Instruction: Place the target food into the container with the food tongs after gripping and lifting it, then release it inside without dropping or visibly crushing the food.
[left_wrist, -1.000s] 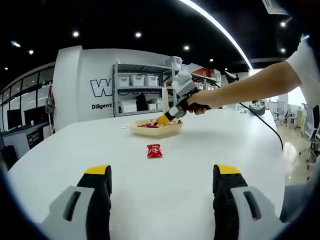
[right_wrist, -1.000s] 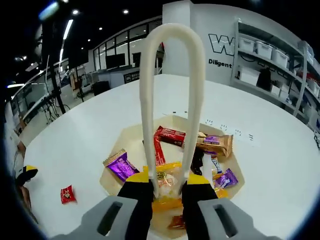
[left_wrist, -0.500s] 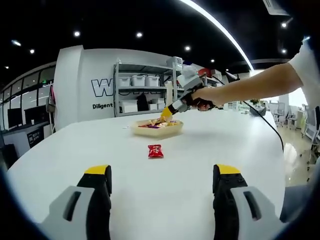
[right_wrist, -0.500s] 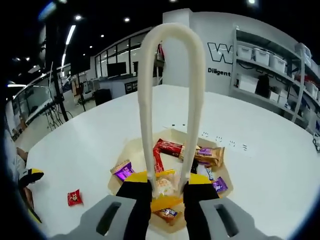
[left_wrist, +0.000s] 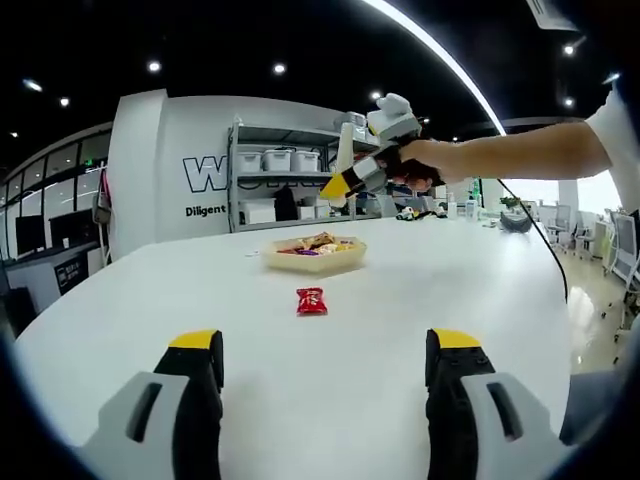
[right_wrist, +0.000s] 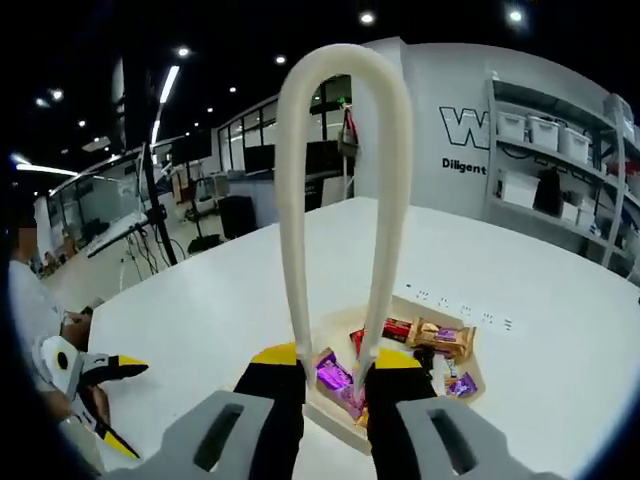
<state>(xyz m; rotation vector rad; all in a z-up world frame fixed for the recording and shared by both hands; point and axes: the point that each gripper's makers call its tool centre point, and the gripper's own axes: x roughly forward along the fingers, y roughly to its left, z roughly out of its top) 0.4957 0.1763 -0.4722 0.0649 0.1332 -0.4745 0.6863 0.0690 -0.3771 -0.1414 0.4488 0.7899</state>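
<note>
My right gripper (right_wrist: 335, 358) is pressed together on the white food tongs (right_wrist: 295, 200). The jaws squeeze the two arms low down, and the looped end rises ahead of the camera. That grip lets the jaws work the tongs' tips, but the tips lie down by my jaws where I cannot see them, so I cannot tell whether they carry anything.

From the left gripper view, this gripper is raised in the air above the cream tray (left_wrist: 312, 262), clear of its rim. I judge that height keeps the tongs from dragging through the wrapped sweets (right_wrist: 440, 335) heaped inside.

My left gripper (left_wrist: 325, 345) is spread wide and holds nothing. It sits low over the near edge of the white tabletop (left_wrist: 450, 270), well away from the work and out of the right arm's path.

A small red packet (left_wrist: 311, 301) lies flat on the tabletop, between my left gripper and the tray and just short of the tray's near wall. As the one piece outside the tray, I take it for the target food, not yet placed.
</note>
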